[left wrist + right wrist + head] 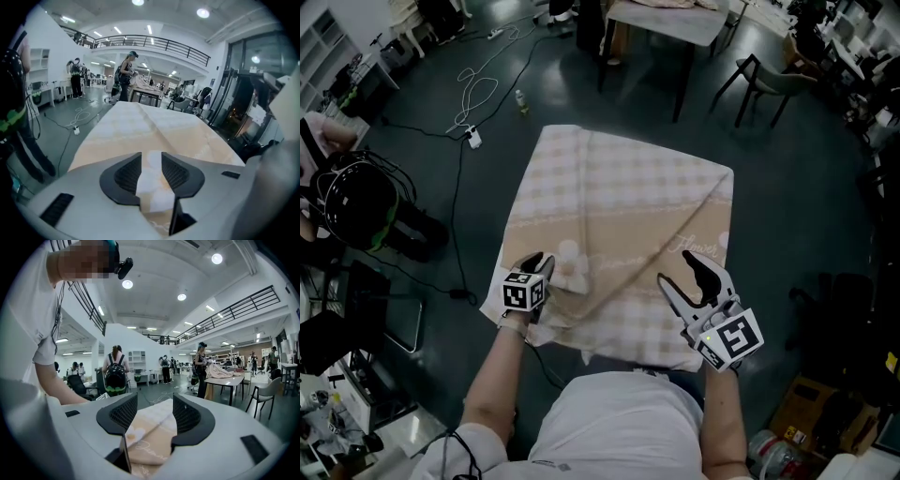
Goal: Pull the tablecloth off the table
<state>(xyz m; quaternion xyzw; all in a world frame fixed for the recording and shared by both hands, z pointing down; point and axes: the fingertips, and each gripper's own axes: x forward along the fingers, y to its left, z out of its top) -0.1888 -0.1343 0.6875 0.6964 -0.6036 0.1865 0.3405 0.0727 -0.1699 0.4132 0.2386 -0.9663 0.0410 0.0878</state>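
Note:
A beige checked tablecloth (619, 206) covers the square table, its near edge bunched into folds in front of me. My left gripper (546, 262) sits at the near left corner. In the left gripper view a raised fold of the tablecloth (151, 180) stands between the jaws of the left gripper (151, 161), which are slightly parted and loose around it. My right gripper (677, 270) hovers over the near right part of the cloth with its jaws wide apart. The right gripper view shows the right gripper (154, 401) with the tablecloth (150, 437) lying below the gap, not pinched.
Cables and a power strip (473, 137) lie on the dark floor to the left, with a small bottle (521, 101) nearby. Behind stand another table (666, 23) and a black chair (773, 80). A black backpack (361, 206) sits at the left. People stand far off.

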